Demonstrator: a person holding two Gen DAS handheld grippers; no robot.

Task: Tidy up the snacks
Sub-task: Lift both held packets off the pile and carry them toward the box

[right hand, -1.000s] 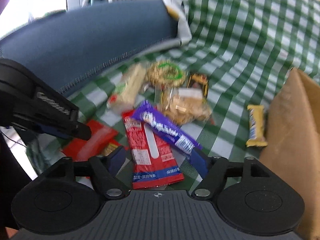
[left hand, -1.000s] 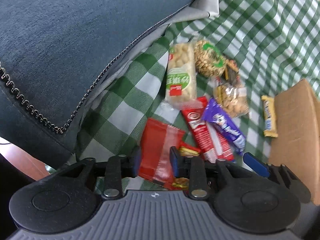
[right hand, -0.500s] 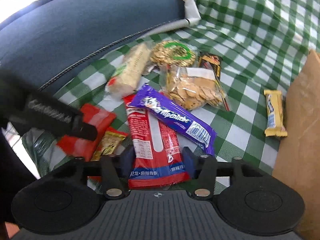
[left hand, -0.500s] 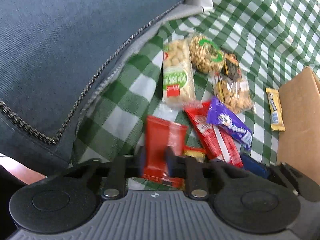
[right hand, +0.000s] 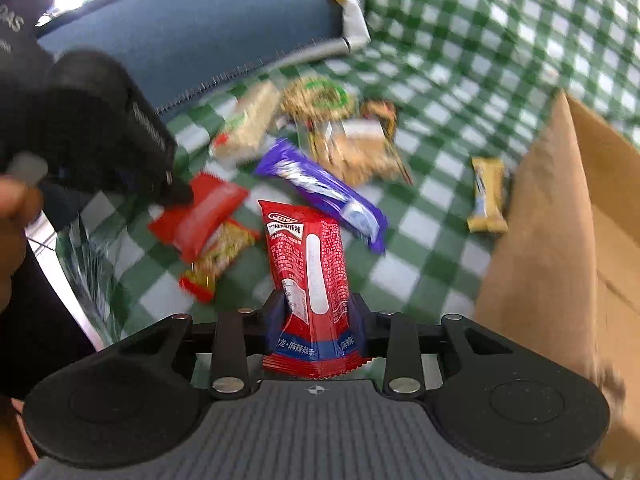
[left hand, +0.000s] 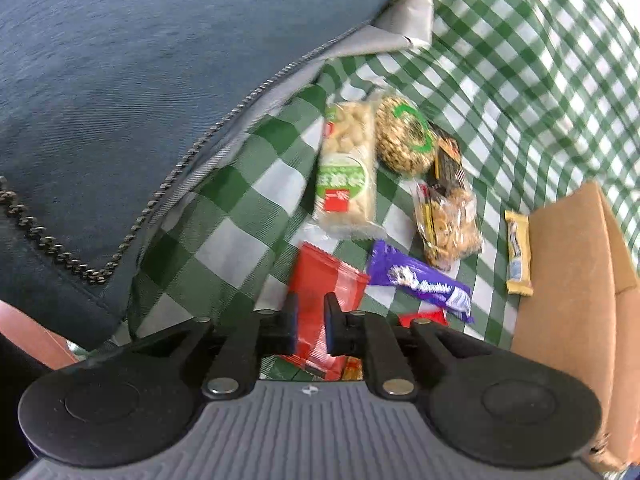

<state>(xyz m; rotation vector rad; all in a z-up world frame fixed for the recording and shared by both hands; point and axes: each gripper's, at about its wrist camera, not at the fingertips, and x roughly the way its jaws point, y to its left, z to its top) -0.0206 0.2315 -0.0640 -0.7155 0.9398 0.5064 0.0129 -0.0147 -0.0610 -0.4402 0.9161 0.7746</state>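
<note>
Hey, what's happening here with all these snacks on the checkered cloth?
A person is sorting snacks with two handheld grippers. The right gripper is shut on a red spicy-strip packet, lifted off the green checkered cloth. The left gripper is shut on a plain red packet. Other snacks lie loose beside a cardboard box.

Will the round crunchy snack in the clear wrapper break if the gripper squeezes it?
Probably. The round snack looks like a brittle disc of pressed bits, so a hard pinch could crumble it. Its clear film looks smooth, so it may slip. It lies flat on the checked cloth, unlikely to roll.
</note>
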